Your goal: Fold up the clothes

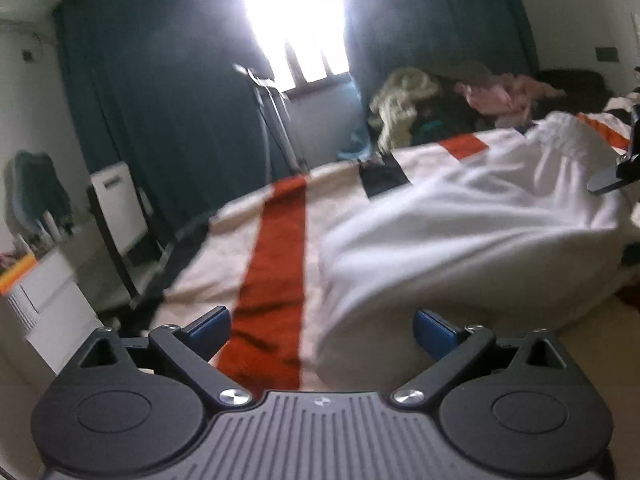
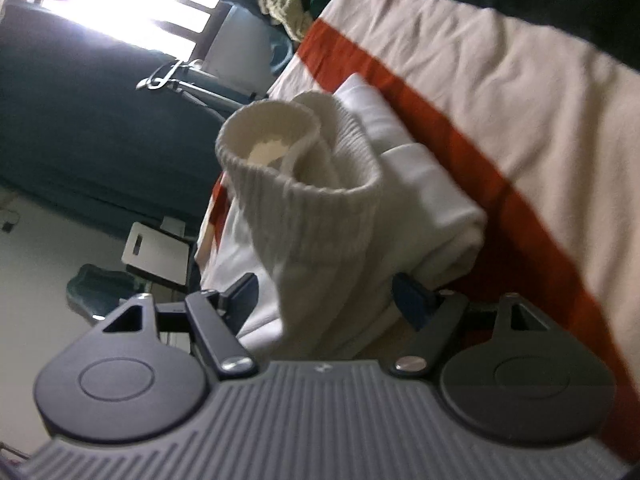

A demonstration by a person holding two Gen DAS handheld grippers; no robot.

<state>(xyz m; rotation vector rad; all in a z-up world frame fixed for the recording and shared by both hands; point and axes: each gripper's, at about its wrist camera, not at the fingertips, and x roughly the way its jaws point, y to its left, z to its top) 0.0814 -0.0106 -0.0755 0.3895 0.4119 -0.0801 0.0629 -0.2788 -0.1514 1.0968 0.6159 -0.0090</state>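
Folding white garment point(image 1: 460, 216) on bed point(image 1: 276, 216): best to pinch through both layers at ribbed hem point(image 2: 304, 188), keeping edges level. Left claw point(image 1: 322, 330) wide open, empty, just short of cloth edge. Right claw point(image 2: 324, 290) wide open astride ribbed hem, cloth between fingers, unclamped.

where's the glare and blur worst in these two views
Left wrist view: the window blows out to white, and the white garment smears with motion blur. Right wrist view: window glare top left, but the ribbed cuff stays fairly sharp.
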